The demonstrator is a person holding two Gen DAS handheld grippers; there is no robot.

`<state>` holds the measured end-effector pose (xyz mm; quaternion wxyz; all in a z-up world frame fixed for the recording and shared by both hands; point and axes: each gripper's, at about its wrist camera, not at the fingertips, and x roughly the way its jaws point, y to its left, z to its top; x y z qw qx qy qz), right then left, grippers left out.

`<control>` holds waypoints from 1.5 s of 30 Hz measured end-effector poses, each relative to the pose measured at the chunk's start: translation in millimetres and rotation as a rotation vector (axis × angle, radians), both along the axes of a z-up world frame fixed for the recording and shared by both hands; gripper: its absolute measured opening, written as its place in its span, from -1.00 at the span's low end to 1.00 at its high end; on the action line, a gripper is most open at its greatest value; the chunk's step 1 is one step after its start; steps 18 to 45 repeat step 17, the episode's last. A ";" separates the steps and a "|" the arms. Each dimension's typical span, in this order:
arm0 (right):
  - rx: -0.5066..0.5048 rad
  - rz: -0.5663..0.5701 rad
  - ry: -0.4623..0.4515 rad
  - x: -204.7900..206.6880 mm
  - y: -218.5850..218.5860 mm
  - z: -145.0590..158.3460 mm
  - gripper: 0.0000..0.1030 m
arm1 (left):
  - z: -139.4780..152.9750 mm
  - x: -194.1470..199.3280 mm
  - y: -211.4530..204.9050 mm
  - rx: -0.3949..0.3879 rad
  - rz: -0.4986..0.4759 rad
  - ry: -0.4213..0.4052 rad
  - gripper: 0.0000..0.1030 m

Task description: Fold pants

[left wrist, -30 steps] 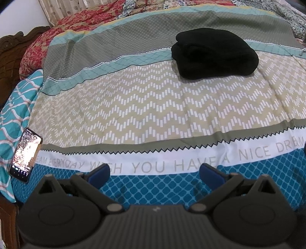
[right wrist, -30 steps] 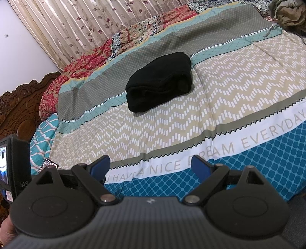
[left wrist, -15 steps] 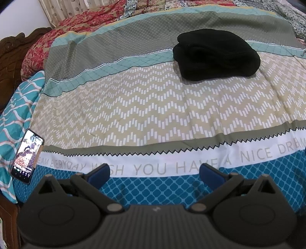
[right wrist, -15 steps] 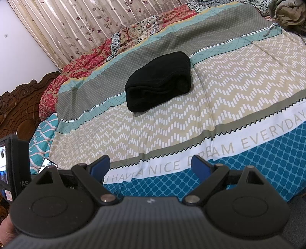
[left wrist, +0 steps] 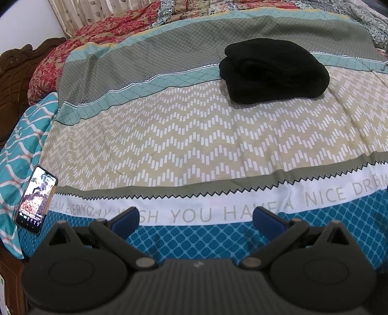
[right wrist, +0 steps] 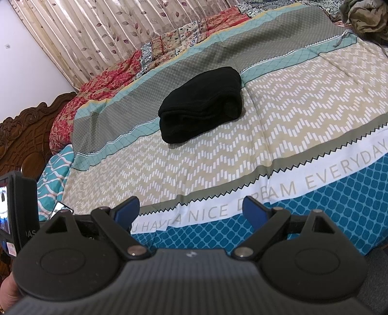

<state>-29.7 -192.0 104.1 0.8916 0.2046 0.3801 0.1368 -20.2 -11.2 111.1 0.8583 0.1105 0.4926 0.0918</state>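
Black pants (left wrist: 274,70) lie folded into a thick bundle on the patterned bedspread (left wrist: 184,135), far ahead of both grippers; the right wrist view shows the same pants (right wrist: 202,104) at the bed's middle. My left gripper (left wrist: 195,218) hangs open over the bed's near blue edge, nothing between its blue pads. My right gripper (right wrist: 191,209) is also open and empty above the lettered white band, well short of the pants.
A lit phone (left wrist: 36,198) lies at the bed's left edge, on a teal wavy cloth (left wrist: 21,145). A carved wooden headboard (right wrist: 21,138) and red floral bedding (right wrist: 97,94) stand at left. Crumpled olive clothes (right wrist: 366,17) sit far right. The left gripper's camera body (right wrist: 14,208) shows at left.
The left wrist view has shifted slightly, with the bed sliding a little down and right in frame. The pants and the right gripper stay put; both grippers remain open.
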 end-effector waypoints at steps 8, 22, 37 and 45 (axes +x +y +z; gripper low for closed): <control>-0.009 -0.008 -0.022 -1.9 1.3 2.6 0.81 | 3.4 -1.6 0.4 -0.012 -0.004 -0.007 1.00; -0.020 -0.003 -0.036 -3.0 3.6 3.3 0.81 | 8.9 -5.8 -6.1 -0.041 -0.057 -0.039 1.00; -0.020 -0.003 -0.036 -3.0 3.6 3.3 0.81 | 8.9 -5.8 -6.1 -0.041 -0.057 -0.039 1.00; -0.020 -0.003 -0.036 -3.0 3.6 3.3 0.81 | 8.9 -5.8 -6.1 -0.041 -0.057 -0.039 1.00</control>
